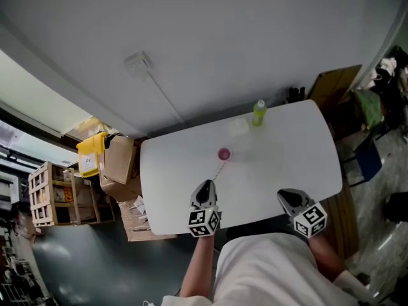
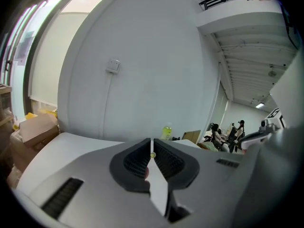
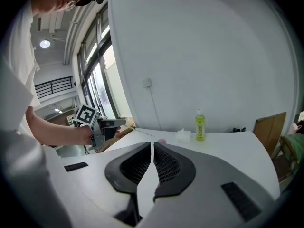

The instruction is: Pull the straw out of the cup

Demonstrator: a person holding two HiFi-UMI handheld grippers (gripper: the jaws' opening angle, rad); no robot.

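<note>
A green bottle (image 1: pixel 259 113) and a white pack (image 1: pixel 238 126) sit far back on the white table (image 1: pixel 293 161), behind the pink cup (image 1: pixel 224 153), whose straw (image 1: pixel 219 169) slants to my left gripper (image 1: pixel 205 185), clamped on its end, while my right gripper (image 1: pixel 285 196) hovers closed and empty.

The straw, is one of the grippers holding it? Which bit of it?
Yes. The left gripper pinches the straw at its near end, the end away from the pink cup. The right gripper is shut and holds nothing.

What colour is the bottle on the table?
The bottle is yellow-green; the right gripper view shows it best.
</note>
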